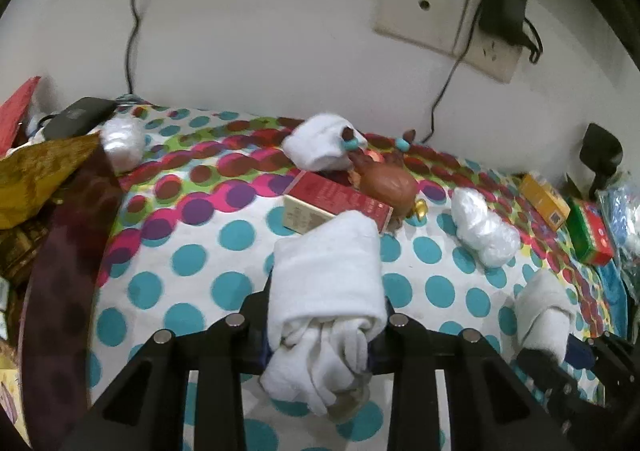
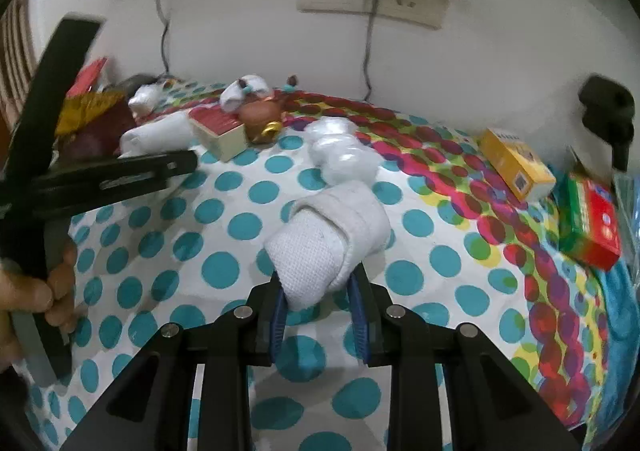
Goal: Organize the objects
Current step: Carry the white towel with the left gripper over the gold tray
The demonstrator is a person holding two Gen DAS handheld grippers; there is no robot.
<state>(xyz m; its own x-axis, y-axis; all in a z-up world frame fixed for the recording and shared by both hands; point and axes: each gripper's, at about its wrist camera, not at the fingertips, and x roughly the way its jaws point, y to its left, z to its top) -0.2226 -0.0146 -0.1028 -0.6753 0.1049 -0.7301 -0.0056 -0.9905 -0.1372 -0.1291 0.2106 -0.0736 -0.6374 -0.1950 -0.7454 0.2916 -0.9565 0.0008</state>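
A polka-dot cloth (image 1: 192, 263) is lying below a white wall (image 1: 260, 43). The left gripper (image 1: 326, 327) is clamping a rolled white sock (image 1: 326, 275), its length running forward between the fingers. The right gripper (image 2: 320, 299) is clamping another sock roll (image 2: 332, 235), angled forward-right beyond the fingertips.

Setting: a white wall behind a surface under a dotted cloth.
The wall (image 1: 260, 31) fills the upper frame, bearing a beige socket plate (image 1: 436, 27) at upper right, a plugged-in black adapter (image 1: 506, 7) and trailing black cables (image 1: 134, 11); the cloth (image 1: 192, 251) shows teal, pink and purple dots.
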